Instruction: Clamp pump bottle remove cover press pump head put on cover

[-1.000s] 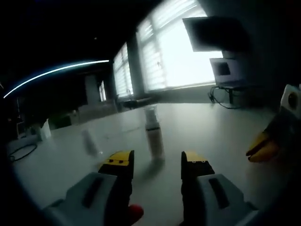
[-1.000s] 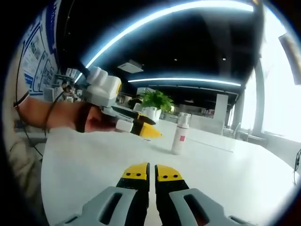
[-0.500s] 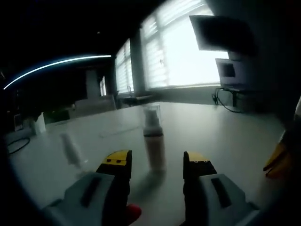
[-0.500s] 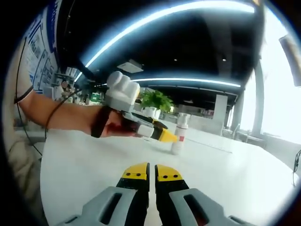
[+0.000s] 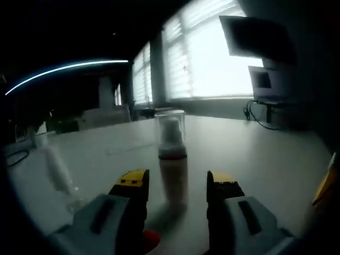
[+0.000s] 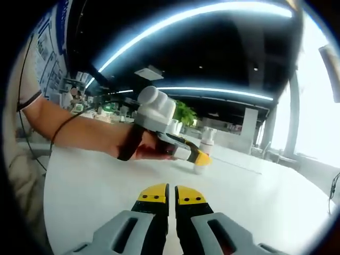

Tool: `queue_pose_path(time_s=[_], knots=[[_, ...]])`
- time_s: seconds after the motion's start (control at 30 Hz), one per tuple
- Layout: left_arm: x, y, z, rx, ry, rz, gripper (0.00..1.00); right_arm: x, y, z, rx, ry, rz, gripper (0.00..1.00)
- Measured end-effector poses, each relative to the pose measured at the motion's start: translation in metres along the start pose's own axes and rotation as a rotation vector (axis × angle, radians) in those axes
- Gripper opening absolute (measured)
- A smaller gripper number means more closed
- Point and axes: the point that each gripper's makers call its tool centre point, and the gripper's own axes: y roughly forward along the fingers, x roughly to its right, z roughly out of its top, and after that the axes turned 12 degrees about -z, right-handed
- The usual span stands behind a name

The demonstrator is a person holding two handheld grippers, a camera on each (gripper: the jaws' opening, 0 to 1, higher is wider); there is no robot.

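Left gripper [image 5: 175, 183]: I see its jaws spread wide, nothing gripped.
Pump bottle [image 5: 172, 159]: upright on the white table [image 5: 255, 154], just ahead between my left jaws; I can't tell if they touch it.
Cover [image 5: 171, 127]: clear, on the bottle.
Right gripper [image 6: 170, 194]: jaws closed together, empty, well back from the bottle.

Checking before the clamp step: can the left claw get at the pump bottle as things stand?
Probably yes. The left claw is open, and the pump bottle stands upright on the table between its tips with nothing between them.
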Motion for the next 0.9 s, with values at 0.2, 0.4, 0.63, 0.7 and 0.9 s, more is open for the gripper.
queue_pose_path(time_s=[0.2,0.4,0.63,0.7,0.9], knots=[[0.003,0.008,-0.003,-0.012,0.003,-0.006,0.34,-0.002,-0.001,0.001,0.001,-0.007,0.003,0.00],[0.003,0.014,-0.009,-0.023,0.012,0.004,0.34,-0.003,0.000,0.000,0.001,-0.007,0.004,0.00],[-0.001,0.021,-0.010,-0.007,-0.047,-0.007,0.32,-0.004,-0.001,0.001,0.001,-0.008,0.005,0.00],[0.001,0.021,-0.009,-0.002,-0.051,-0.007,0.31,-0.004,-0.001,0.001,0.001,-0.008,0.005,0.00],[0.000,0.020,-0.011,-0.003,-0.054,0.003,0.26,-0.004,-0.001,0.001,0.001,-0.004,0.008,0.00]])
